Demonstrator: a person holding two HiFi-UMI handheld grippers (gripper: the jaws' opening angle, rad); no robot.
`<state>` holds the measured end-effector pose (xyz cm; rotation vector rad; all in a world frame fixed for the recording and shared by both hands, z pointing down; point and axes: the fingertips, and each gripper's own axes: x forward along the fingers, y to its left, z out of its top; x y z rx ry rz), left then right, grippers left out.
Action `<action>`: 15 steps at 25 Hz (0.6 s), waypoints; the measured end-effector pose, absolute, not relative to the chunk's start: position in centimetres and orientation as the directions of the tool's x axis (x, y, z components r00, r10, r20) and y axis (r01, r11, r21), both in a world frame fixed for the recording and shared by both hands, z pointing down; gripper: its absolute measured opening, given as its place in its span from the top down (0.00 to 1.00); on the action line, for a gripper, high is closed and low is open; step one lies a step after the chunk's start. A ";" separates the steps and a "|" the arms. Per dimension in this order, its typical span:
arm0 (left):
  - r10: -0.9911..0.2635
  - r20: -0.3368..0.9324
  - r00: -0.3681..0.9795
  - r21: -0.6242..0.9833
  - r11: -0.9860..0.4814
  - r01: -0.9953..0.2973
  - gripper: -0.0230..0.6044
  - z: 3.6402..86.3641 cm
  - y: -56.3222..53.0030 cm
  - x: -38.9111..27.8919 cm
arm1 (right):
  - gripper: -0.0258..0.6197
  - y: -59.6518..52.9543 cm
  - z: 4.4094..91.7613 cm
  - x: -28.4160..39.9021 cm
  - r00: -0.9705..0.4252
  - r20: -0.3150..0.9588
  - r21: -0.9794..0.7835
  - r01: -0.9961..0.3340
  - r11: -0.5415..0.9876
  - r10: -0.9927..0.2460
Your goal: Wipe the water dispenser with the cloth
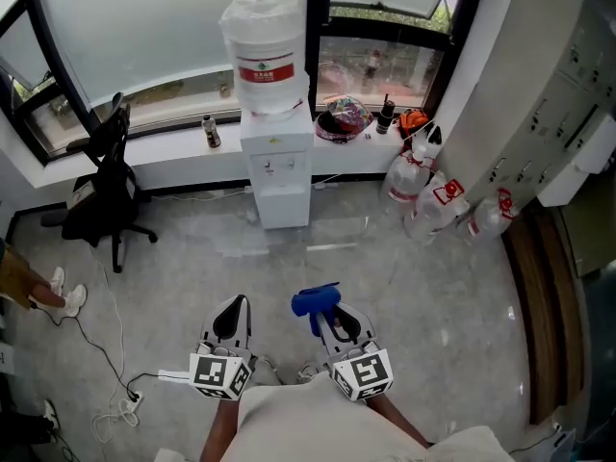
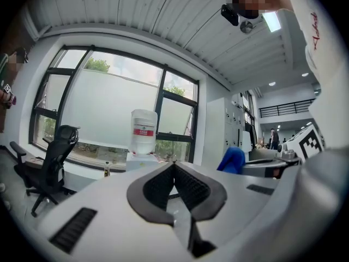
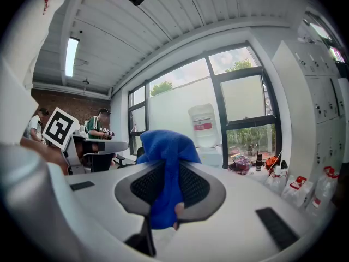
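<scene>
Between the jaws of the right hand-held gripper (image 3: 166,185) the bunched blue cloth (image 3: 163,146) is clamped, the left hand-held gripper (image 2: 174,182) beside it is closed on nothing, and the water dispenser (image 1: 276,166) stands well apart ahead, so I judge that wiping has not begun.

The cloth (image 3: 163,162) is a bright royal blue. The water dispenser (image 1: 276,171) is white, and its bottle (image 1: 262,51) is a cloudy translucent white with a red label band. The left gripper (image 2: 174,165) and the right gripper (image 3: 170,171) both have pale grey shells with black meshed pads (image 2: 157,186). Their marker cubes (image 1: 223,373) bear black-and-white square patterns. The office chair (image 1: 104,186) is black, as are the window frames (image 1: 320,27). The floor (image 1: 433,296) is mottled grey. The spare bottles (image 1: 419,186) are clear with red-and-white tags.
</scene>
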<state>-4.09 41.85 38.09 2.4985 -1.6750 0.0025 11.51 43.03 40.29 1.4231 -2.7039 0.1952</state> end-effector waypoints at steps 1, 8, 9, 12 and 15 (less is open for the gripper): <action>-0.922 0.075 0.381 0.110 -0.372 -0.922 0.95 38.2 41.7 -4.0 | 0.83 42.9 40.5 11.7 -0.566 0.131 -0.076 -0.825 0.561 -0.814; -0.926 0.080 0.370 0.119 -0.359 -0.926 0.95 39.2 39.8 -3.8 | 0.83 40.9 41.4 11.9 -0.576 0.133 -0.083 -0.818 0.570 -0.807; -0.925 0.080 0.370 0.121 -0.360 -0.925 0.95 39.3 39.4 -3.9 | 0.83 40.4 41.5 11.8 -0.576 0.135 -0.082 -0.817 0.571 -0.806; -0.924 0.084 0.372 0.124 -0.361 -0.924 0.95 39.9 37.8 -4.3 | 0.83 39.0 41.6 11.3 -0.573 0.136 -0.084 -0.819 0.567 -0.808; -0.922 0.079 0.379 0.129 -0.367 -0.921 0.95 40.4 35.6 -4.9 | 0.83 37.2 42.2 10.9 -0.565 0.132 -0.094 -0.825 0.557 -0.815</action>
